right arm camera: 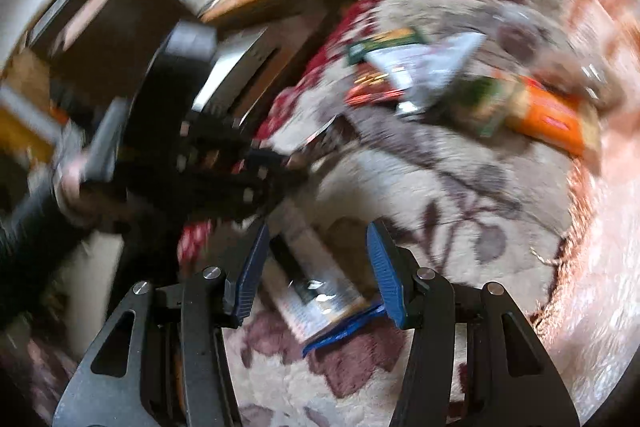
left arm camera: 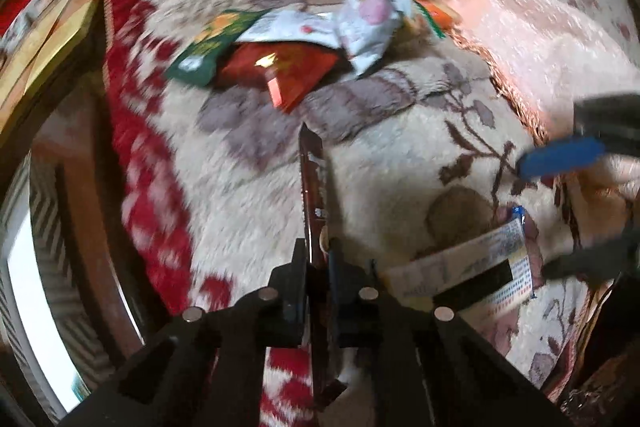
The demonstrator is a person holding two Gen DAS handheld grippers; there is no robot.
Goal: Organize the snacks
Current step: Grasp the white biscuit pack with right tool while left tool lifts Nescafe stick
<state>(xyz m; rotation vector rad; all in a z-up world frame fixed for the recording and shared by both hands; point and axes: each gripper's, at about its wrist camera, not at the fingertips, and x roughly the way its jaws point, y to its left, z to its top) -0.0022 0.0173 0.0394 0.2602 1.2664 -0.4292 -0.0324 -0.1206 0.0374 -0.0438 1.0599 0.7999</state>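
Dark wrapper pinched, second packet waiting

My left hand-held gripper (left arm camera: 316,259) pinches the thin dark-brown snack wrapper (left arm camera: 314,183) edge-on; it could slip. My right hand-held gripper (right arm camera: 316,267) hangs spread above the white-and-blue packet (right arm camera: 320,303).

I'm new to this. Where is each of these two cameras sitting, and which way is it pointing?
Left wrist: behind the left gripper, aimed steeply down at the floral blanket; its fingers clamp a dark snack packet.
Right wrist: behind the right gripper, looking down; blue fingers stand apart over a white-and-blue packet.
Shared: the snack pile, that white-and-blue packet, and each view shows the other gripper.
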